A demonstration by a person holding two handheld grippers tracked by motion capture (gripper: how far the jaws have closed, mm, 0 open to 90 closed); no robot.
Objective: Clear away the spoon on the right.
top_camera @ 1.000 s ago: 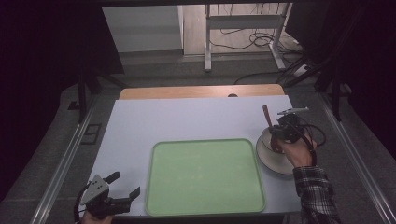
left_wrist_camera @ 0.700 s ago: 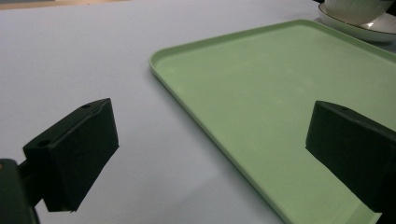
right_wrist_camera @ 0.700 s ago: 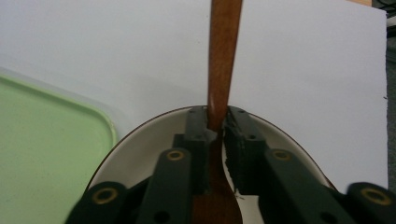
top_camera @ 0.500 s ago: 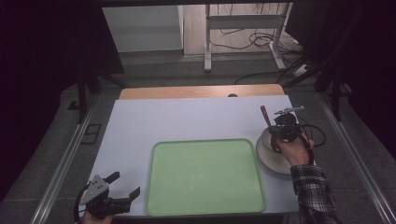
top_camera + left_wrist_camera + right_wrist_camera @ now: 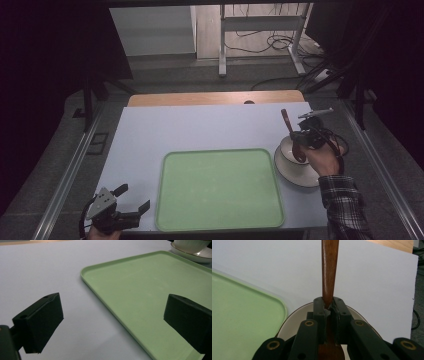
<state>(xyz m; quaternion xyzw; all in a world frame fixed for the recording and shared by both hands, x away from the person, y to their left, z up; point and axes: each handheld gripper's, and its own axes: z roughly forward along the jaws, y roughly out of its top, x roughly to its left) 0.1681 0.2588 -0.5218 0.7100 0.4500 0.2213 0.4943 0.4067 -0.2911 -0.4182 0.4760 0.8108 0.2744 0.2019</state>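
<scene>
Wooden spoon [image 5: 329,270]: pinched between right gripper [image 5: 328,307] jaws, closing just now; handle sticks out past tips, bowl end w/in white bowl [image 5: 292,150] for lifting out. Left gripper [image 5: 131,200]: jaws wide, empty, idle beside green tray [image 5: 140,290] on desk.

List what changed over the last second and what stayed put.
The right gripper has just been closing and is now clamped on the wooden spoon, lifting it slightly above the bowl. The left gripper, the green tray and the plate stayed as they were.
</scene>
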